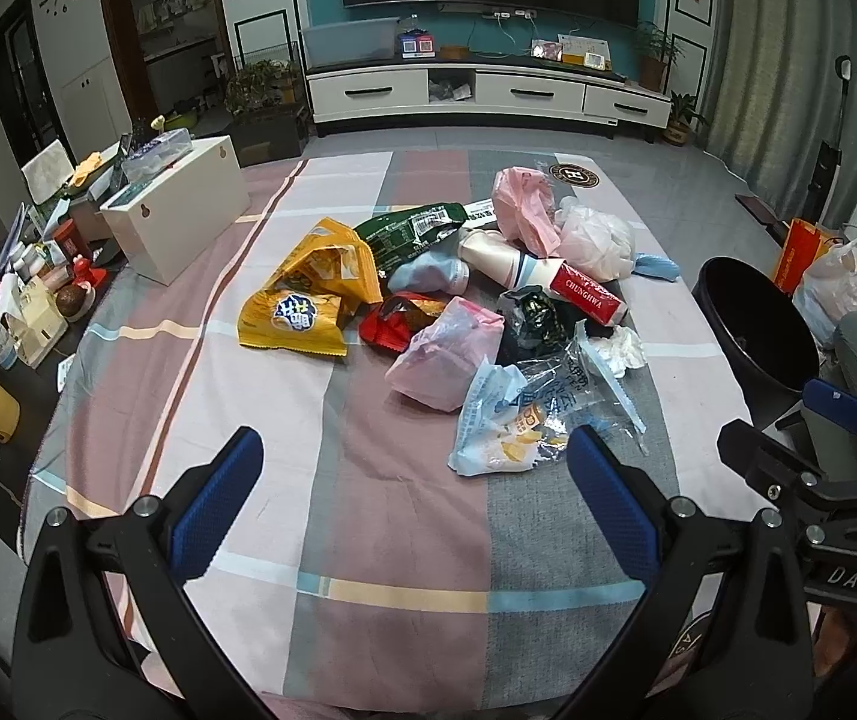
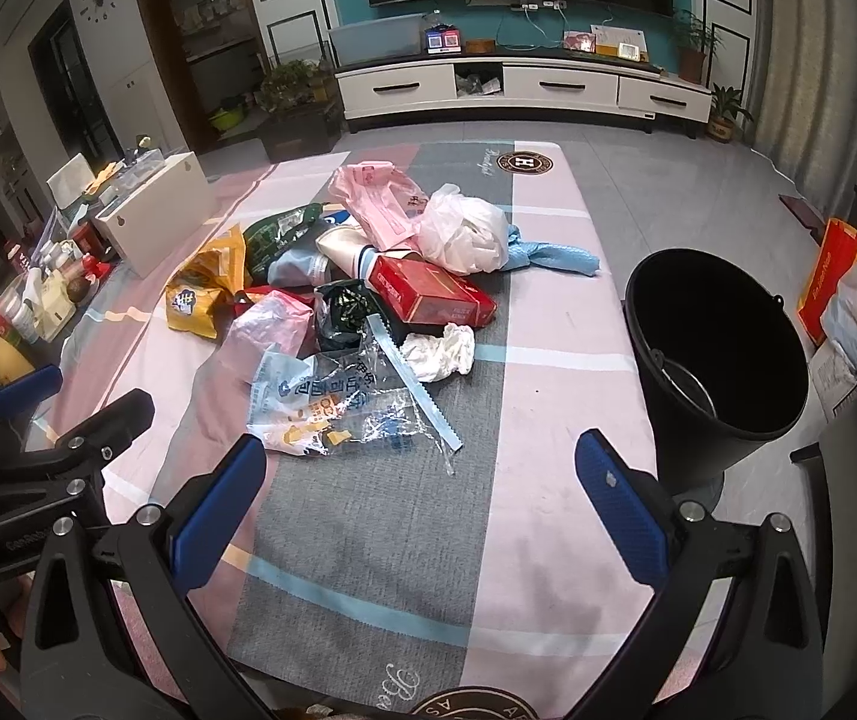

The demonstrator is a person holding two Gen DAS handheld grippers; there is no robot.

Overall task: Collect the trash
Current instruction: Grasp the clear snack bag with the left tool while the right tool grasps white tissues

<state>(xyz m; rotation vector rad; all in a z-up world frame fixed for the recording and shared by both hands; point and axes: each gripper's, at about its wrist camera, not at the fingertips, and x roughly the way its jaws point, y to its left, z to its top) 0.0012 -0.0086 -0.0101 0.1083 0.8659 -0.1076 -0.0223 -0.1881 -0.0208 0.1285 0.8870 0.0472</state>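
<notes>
Left tongs spread | right tongs spread | crinkled wrappers | round black bucket

- A table is covered by a checked cloth in pink, grey and white.
- Ahead of the grippers, a trash pile is heaped on it.
- A white box is set far left.

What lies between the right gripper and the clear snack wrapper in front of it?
Only bare tablecloth: in the right wrist view, the open right gripper hovers just short of the clear snack wrapper, nothing between.
</notes>
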